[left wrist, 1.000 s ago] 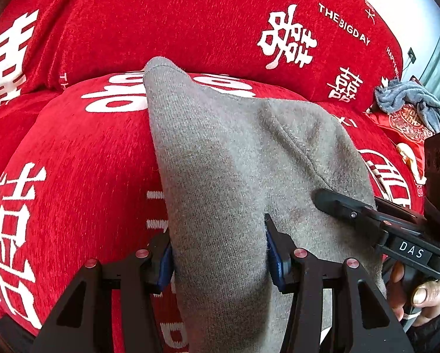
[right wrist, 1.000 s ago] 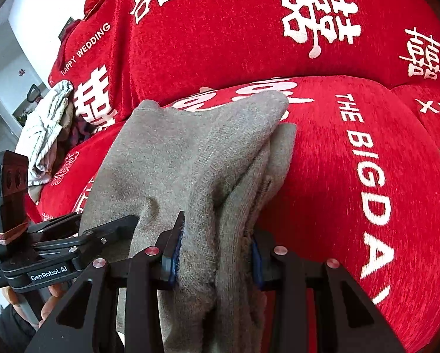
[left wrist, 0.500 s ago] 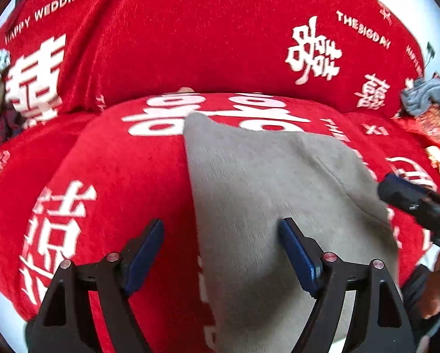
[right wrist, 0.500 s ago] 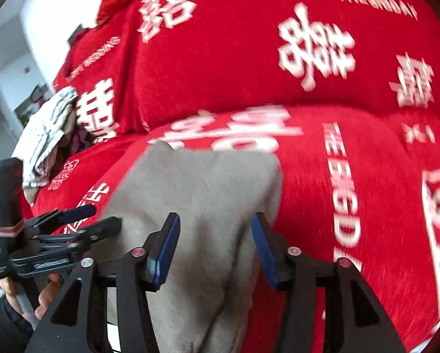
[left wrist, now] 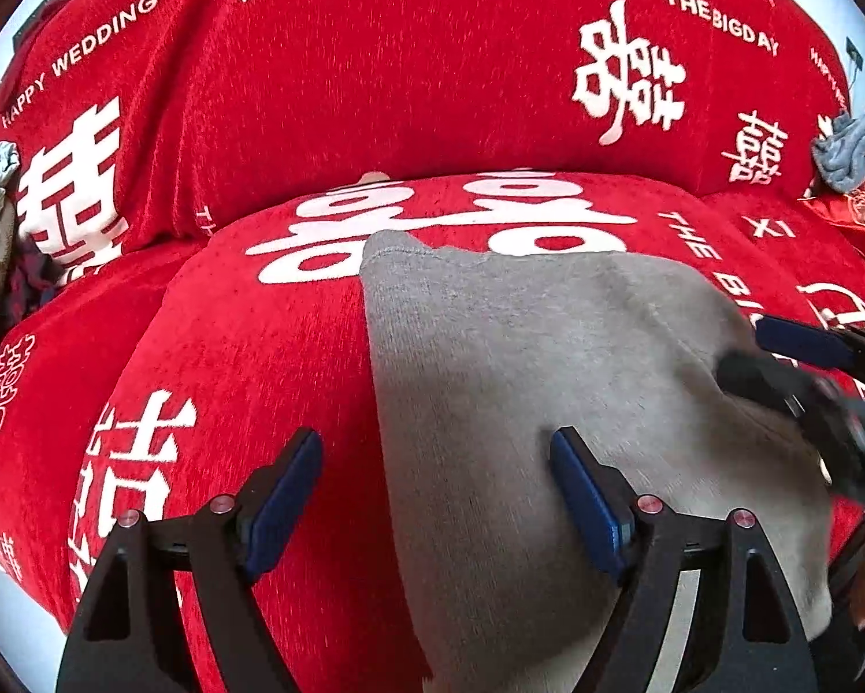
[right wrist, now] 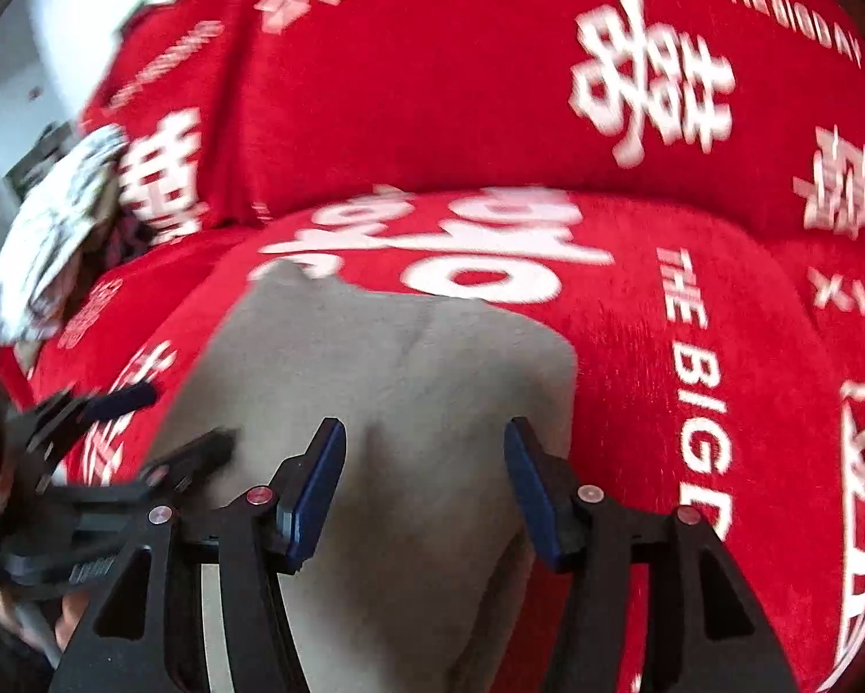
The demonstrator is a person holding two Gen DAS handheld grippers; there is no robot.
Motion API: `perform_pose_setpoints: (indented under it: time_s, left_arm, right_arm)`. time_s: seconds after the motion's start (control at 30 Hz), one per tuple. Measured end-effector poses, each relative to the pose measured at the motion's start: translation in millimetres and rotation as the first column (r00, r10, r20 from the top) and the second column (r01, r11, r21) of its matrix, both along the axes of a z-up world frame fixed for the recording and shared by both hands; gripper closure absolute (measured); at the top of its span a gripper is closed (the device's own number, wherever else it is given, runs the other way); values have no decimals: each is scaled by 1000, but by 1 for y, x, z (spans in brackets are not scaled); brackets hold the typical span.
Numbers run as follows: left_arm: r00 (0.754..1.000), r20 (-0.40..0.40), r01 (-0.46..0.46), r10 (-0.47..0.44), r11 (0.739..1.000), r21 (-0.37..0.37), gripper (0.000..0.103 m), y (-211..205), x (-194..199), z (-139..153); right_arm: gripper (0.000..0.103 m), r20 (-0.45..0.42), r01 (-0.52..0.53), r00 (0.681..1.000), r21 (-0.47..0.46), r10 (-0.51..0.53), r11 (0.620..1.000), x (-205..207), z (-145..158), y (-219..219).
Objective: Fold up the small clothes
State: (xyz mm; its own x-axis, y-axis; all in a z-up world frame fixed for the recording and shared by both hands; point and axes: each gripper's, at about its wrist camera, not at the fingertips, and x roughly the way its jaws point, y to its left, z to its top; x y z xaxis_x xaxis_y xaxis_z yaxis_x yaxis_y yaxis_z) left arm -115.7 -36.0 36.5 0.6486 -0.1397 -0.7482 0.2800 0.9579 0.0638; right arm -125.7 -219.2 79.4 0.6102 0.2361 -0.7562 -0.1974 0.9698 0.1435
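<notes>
both grippers have let go of the grey garment (left wrist: 524, 381): the left gripper (left wrist: 435, 496) and right gripper (right wrist: 423, 485), clamped on it a second ago, now stand spread with nothing pinched, so this fold looks laid. it lies flat, smooth and doubled on the red sofa cover (left wrist: 247, 346).

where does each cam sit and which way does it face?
Left wrist: on the left gripper, angled down at the grey garment on the red sofa cover; own open fingers show, right gripper at right edge.
Right wrist: on the right gripper, same downward angle; own fingers, left gripper at left edge.
Shared: garment, cover.
</notes>
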Motion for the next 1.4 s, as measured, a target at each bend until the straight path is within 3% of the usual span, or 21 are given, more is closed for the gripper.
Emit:
perform_pose_setpoints:
  time_s: [0.23,0.4,0.47,0.73,0.83,0.9,1.1,1.4]
  left_arm:
    - [1000,31,2,-2,1000,-14,21,10,-23,0]
    - [999,51,13,-14,1000,19,21,6,-34,-3]
    - [998,66,13,-15,999,41,21,3,-38,-5]
    - [999,44,14,-15,1000,14,20,10,-40,-8]
    - [999,50,12,-14,999,51,20,7,-50,-4]
    - [998,63,7,-11,998,55,20,6,-59,2]
    - [995,95,-5,1,999,44,20,6,-70,11]
    - [998,55,-23,27,997,-74,20,23,-74,13]
  right_arm:
    - [42,99,-121,987,-76,128,990,-72,2,30]
    - [43,52,-125,990,-119,132,985,-85,-29,31]
    - [43,65,-122,989,-123,131,985,-92,-33,31]
    - [43,46,-119,991,-148,127,982,-102,-40,31]
    - [42,-2,-106,994,-176,107,979,-104,-39,36]
    - [36,-37,-89,996,-203,83,975,-106,-30,41]
    - [25,44,30,999,-229,-20,973,-101,0,44]
    - [25,30,114,993,-208,-110,971,-94,2,44]
